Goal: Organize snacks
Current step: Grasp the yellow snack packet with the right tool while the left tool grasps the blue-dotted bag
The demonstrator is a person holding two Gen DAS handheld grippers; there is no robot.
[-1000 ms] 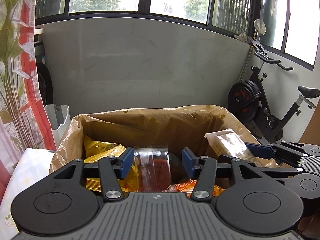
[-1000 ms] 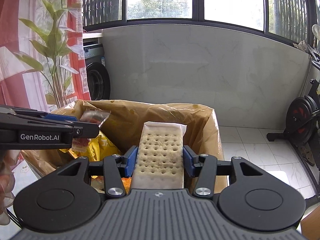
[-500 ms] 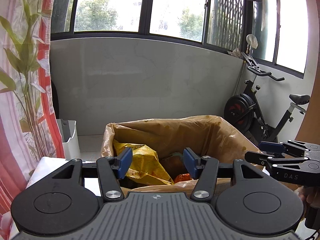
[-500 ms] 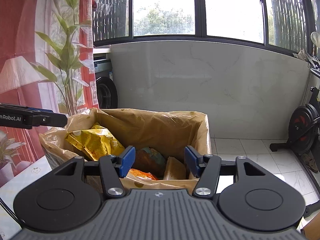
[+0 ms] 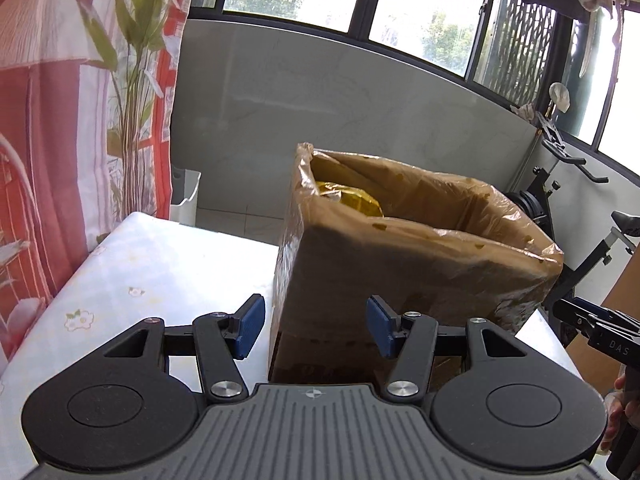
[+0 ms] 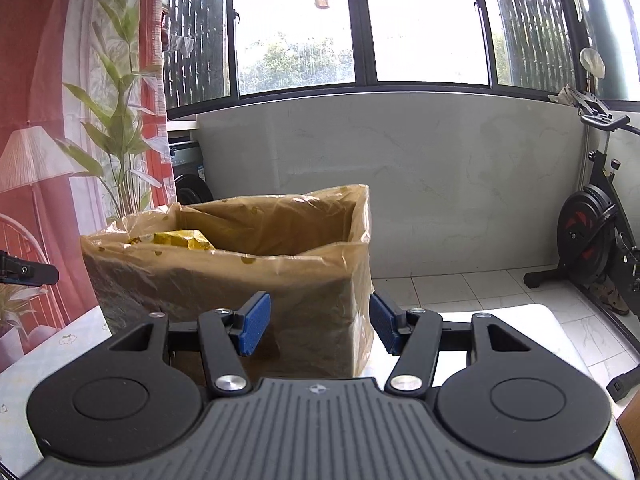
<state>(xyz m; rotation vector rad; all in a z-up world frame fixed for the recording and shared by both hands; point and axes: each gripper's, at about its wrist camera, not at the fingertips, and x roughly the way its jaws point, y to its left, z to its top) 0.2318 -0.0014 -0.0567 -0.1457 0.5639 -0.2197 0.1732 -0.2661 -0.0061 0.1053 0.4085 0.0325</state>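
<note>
**Operator:** Where do I stand?

**Inspector:** Your left gripper [image 5: 316, 330] has its jaws apart with nothing between the pads. Your right gripper [image 6: 319, 328] is the same; its jaws have just been opening, and they too are bare. The box [image 5: 400, 280], lined with a plastic bag [image 6: 240, 256], sits just ahead of both sets of fingertips, its near wall filling the gap between them. The left gripper faces the box's left corner, the right gripper its right corner. One yellow packet [image 6: 176, 239] shows above the rim, ahead and left of your right gripper. What else lies inside is hidden from here.

**Operator:** What could go wrong?

**Inspector:** Three risks, in my judgement. You are low and close to the box wall, so a forward push would likely shove the box across the table [image 5: 132, 264] instead of clearing the rim. The bag stands loose over the rim; a pad could snag it and drag the liner. Your grippers are also near each other, the right one showing at the left camera's right edge, so a careless swing could knock them together.
</note>
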